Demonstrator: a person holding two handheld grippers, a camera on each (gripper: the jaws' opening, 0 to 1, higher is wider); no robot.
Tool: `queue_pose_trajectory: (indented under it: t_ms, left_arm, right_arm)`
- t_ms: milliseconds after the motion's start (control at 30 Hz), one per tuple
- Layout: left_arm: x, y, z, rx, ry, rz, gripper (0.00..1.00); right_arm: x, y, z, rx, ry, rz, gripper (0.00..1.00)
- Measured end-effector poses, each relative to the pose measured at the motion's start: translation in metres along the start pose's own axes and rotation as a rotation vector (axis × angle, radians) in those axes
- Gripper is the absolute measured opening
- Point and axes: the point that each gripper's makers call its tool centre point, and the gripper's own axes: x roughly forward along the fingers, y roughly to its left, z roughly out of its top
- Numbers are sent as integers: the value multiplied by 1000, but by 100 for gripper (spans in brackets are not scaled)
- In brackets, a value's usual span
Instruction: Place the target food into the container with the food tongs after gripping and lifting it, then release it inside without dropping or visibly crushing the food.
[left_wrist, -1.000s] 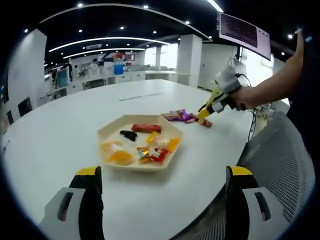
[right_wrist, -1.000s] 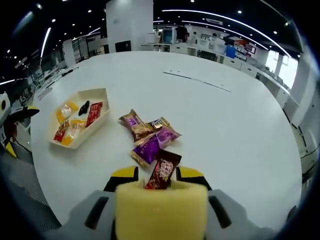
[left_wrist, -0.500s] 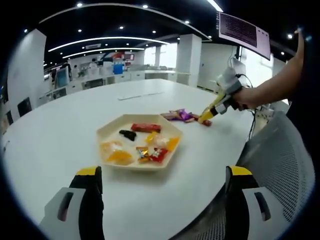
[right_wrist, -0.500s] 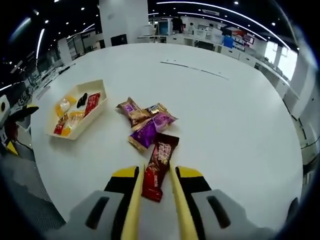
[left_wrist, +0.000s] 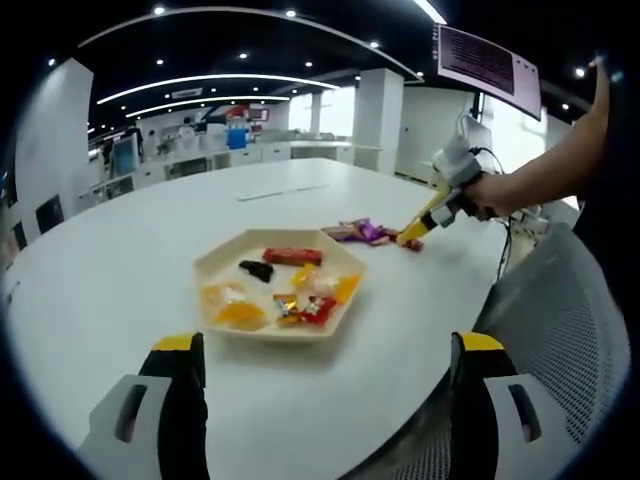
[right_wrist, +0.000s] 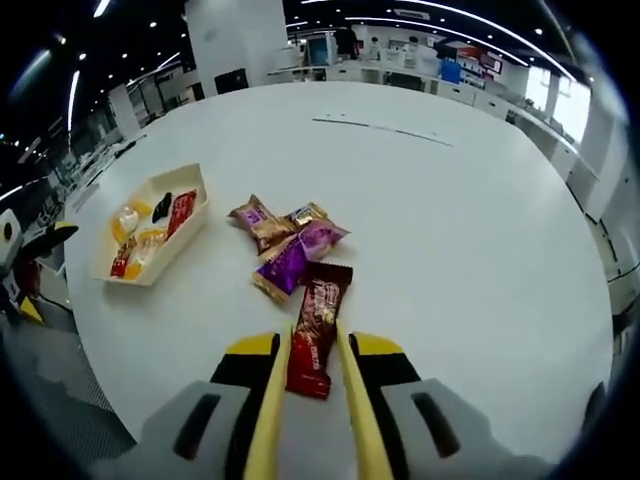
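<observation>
right gripper (right_wrist: 305, 365) holds the yellow food tongs (right_wrist: 268, 420), whose two blades straddle the dark red snack bar (right_wrist: 316, 325) lying flat on the white table (right_wrist: 480, 230). blades look close on both sides of the wrapper but can't tell if they actually pinch it yet, and the bar isn't lifted

risks, imo: wrapper is slick and long, grip sits near one end, so it could swing or slip out on the lift. squeezing harder to fix that could crush it visibly

the bar's far end touches the purple packet (right_wrist: 290, 262) in the candy pile (right_wrist: 275, 225), so lifting may drag a neighbour along

tray (right_wrist: 190, 215) is well apart to the left w/ several candies already in it, so a long carry. in left gripper view the tray (left_wrist: 215, 258) is near, w/ free space toward the far rim

left gripper (left_wrist: 325, 400) jaws wide apart, holding nothing, low near the table edge by a mesh chair (left_wrist: 560, 330)
</observation>
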Motion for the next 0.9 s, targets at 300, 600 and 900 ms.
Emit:
queue_pose_trajectory:
  t_ms: [300, 600, 900]
  left_arm:
    - [0, 0, 0, -2, 1, -1, 98]
    - [0, -1, 0, -4, 4, -3, 98]
    - [0, 0, -1, -6, 6, -1, 98]
  right_arm:
    - [0, 1, 1, 21, -19, 27, 24]
    - [2, 3, 3, -13, 7, 38, 27]
    - [5, 2, 9, -28, -10, 33, 30]
